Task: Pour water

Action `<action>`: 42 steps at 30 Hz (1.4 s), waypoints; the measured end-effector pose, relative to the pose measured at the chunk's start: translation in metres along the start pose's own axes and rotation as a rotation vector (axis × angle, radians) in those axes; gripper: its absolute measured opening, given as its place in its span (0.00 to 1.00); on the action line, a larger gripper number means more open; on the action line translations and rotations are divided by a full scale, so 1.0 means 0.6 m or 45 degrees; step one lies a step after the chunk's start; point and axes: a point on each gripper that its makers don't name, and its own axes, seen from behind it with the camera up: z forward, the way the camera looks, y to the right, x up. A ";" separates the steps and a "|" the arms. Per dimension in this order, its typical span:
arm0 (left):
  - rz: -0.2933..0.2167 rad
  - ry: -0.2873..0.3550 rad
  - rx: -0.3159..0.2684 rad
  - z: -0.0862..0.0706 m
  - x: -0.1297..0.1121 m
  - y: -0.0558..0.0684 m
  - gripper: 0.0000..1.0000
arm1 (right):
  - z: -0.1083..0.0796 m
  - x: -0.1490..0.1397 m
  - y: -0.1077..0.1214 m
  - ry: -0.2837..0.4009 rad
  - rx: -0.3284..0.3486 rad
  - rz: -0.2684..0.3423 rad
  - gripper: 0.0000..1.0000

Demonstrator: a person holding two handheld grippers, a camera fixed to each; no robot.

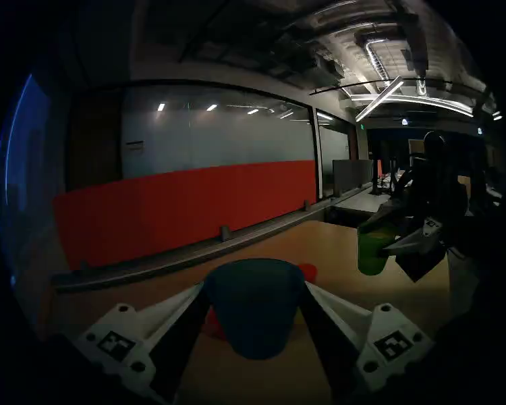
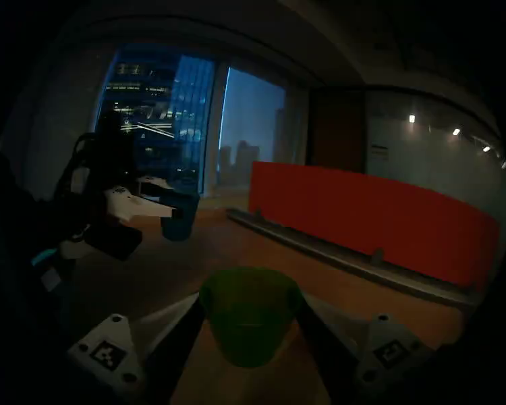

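Left tool (image 1: 255, 291) clamped on blue cup (image 1: 255, 327); right tool (image 2: 251, 300) clamped on green cup (image 2: 251, 331). Cups well apart — pouring apparently not yet begun.

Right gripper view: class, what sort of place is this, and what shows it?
Probably an open-plan office: a glass partition wall with an orange band, long wooden tabletop, tall windows onto lit towers.
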 end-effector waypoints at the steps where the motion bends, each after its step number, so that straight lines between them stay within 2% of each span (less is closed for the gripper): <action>1: -0.001 -0.002 -0.001 0.000 -0.002 0.001 0.87 | -0.002 -0.001 0.002 0.000 -0.004 0.001 1.00; 8: 0.014 -0.026 -0.006 0.002 -0.016 0.006 0.87 | -0.008 -0.007 0.009 -0.004 -0.013 0.014 1.00; 17: 0.054 -0.103 -0.050 0.012 -0.052 0.029 0.88 | -0.007 -0.030 0.012 -0.043 -0.001 0.022 1.00; 26: 0.084 -0.222 -0.094 0.025 -0.106 0.043 0.88 | -0.001 -0.063 0.013 -0.124 0.035 0.032 1.00; 35: 0.139 -0.334 -0.145 0.028 -0.155 0.055 0.88 | 0.010 -0.095 0.006 -0.209 0.078 0.002 1.00; 42: 0.166 -0.421 -0.168 0.029 -0.195 0.050 0.88 | 0.016 -0.127 0.001 -0.295 0.108 -0.021 1.00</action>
